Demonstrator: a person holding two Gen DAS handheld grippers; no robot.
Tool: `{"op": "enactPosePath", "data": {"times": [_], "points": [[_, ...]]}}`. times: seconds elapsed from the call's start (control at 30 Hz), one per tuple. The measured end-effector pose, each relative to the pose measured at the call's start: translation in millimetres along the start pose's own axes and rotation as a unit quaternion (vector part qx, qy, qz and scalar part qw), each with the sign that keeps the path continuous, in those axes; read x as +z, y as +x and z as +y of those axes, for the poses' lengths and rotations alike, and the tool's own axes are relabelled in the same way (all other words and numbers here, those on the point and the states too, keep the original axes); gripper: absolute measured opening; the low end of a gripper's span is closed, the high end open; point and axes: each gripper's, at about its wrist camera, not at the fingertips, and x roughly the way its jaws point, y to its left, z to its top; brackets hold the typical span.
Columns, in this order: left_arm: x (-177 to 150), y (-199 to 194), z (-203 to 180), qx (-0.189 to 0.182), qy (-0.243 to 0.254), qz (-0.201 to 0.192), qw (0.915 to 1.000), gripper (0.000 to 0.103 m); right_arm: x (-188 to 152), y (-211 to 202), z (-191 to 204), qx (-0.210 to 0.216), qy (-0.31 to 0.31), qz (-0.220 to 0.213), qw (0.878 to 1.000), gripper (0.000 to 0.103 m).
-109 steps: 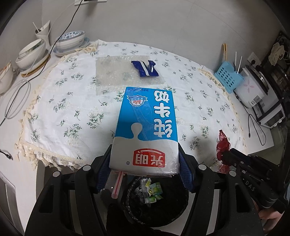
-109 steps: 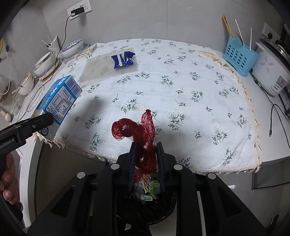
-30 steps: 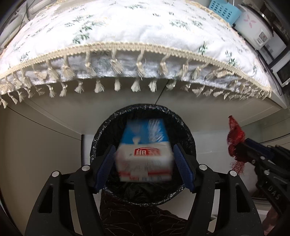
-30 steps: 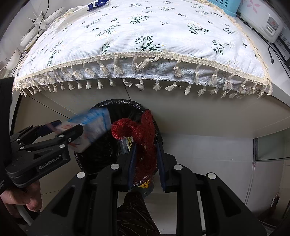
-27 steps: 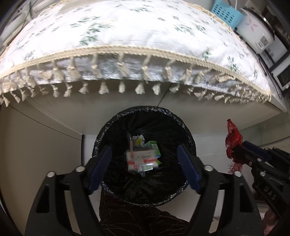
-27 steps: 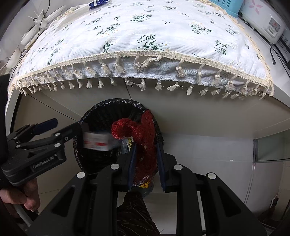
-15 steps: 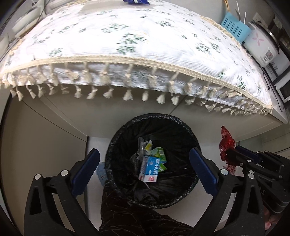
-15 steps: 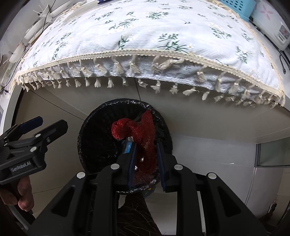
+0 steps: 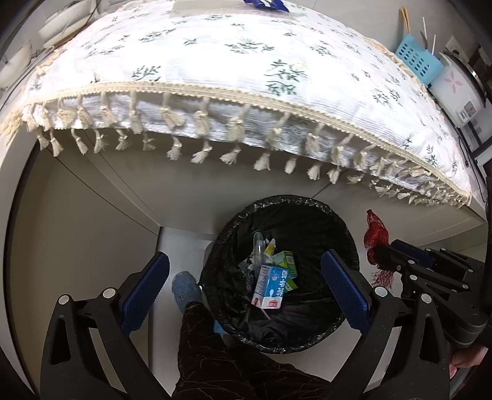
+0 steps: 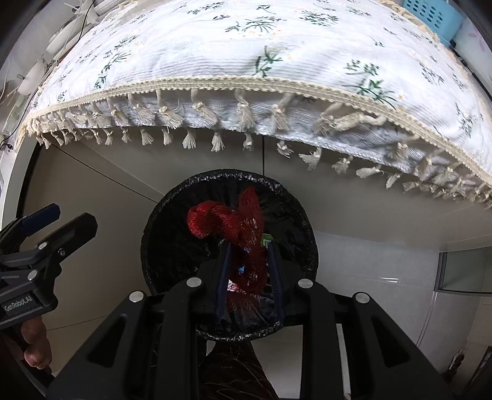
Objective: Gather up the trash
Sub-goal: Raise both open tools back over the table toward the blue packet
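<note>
Left wrist view: the left gripper [image 9: 244, 286] hangs over the black-lined trash bin [image 9: 347, 234] with its blue pads spread wide and nothing between them. A blue milk carton [image 9: 270, 286] lies inside the bin among green cartons [image 9: 284, 258] and a clear plastic piece, so that item appears dealt with. The bin stands on the floor just in front of the counter, below the tasselled floral tablecloth [image 9: 246, 61], likely so waste can be dropped straight off the edge. At right, the right gripper [image 9: 379, 250] pinches a red mesh net [image 9: 373, 234] near the bin's right rim. A blue wrapper [image 9: 266, 2] remains at the far edge of the cloth.

Right wrist view: the right gripper [image 10: 247, 261] is pressed together on the red mesh net [image 10: 240, 224], bunched and held directly above the trash bin [image 10: 153, 234], seemingly positioned for release into the liner. The left gripper [image 10: 53, 223] sits at the left, beside the bin, fingers apart. The tablecloth [image 10: 246, 46] overhangs the far side.
</note>
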Motion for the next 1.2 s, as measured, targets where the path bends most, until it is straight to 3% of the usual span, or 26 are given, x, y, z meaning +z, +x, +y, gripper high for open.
{"op": "enactPosePath", "data": {"times": [0.2,0.43,0.67,0.93,1.2], "points": [[4.5,-0.8,7.1,0.003,-0.002,0.000,1.0000,0.097,7.5,1.0,4.7,0.001,0.004,-0.004,1.000,0.038],[11.2,-3.6,10.7,0.002,-0.003,-0.002,1.0000,0.097,13.6,-11.9,-0.8,-0.007,0.006,-0.020,1.000,0.058],[20.4,-17.7,7.2,0.000,0.001,-0.014,0.9999,0.097,17.9,-49.8,-10.0,-0.016,0.004,-0.060,0.998,0.078],[32.2,-52.0,-0.9,-0.010,0.004,-0.035,0.9993,0.097,30.3,-94.1,-7.8,-0.018,-0.003,-0.100,0.995,0.094],[63.3,-82.7,-8.2,-0.005,0.035,-0.066,0.9972,0.097,55.9,-124.8,5.4,-0.021,-0.002,-0.135,0.991,0.095]]}}
